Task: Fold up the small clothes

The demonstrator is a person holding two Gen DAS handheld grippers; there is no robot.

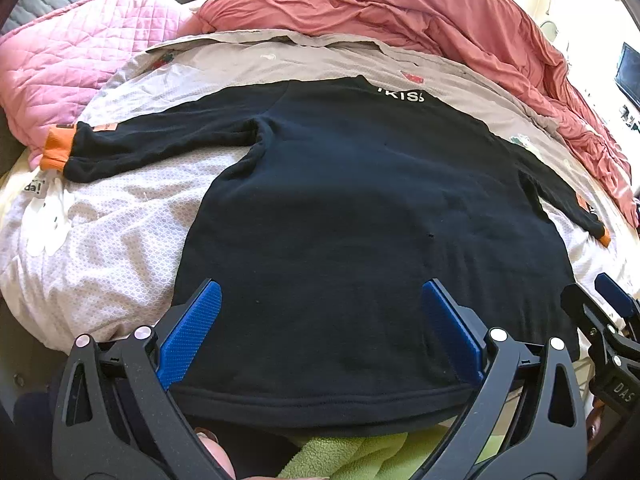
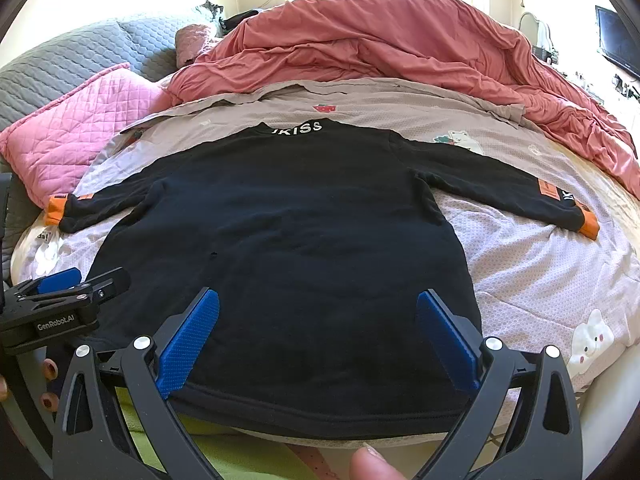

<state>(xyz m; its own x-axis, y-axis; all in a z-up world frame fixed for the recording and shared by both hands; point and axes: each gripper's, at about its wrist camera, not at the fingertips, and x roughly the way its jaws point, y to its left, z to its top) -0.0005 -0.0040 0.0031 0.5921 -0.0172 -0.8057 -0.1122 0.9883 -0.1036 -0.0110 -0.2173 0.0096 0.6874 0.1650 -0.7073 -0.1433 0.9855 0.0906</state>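
A small black long-sleeved sweatshirt (image 1: pixel 352 208) with orange cuffs and white "KISS" lettering at the collar lies flat on the bed, sleeves spread, hem toward me; it also shows in the right wrist view (image 2: pixel 288 236). My left gripper (image 1: pixel 320 320) is open and empty, its blue pads over the hem's left part. My right gripper (image 2: pixel 318 328) is open and empty over the hem's right part. The right gripper shows at the right edge of the left wrist view (image 1: pixel 600 312); the left gripper shows at the left of the right wrist view (image 2: pixel 64 296).
The bed sheet (image 2: pixel 540 280) is pale with cartoon prints. A salmon duvet (image 2: pixel 400 40) is bunched at the back, a pink quilted pillow (image 2: pixel 80 128) at the left. A green fleece (image 1: pixel 360 456) lies below the hem. A screen (image 2: pixel 616 40) stands far right.
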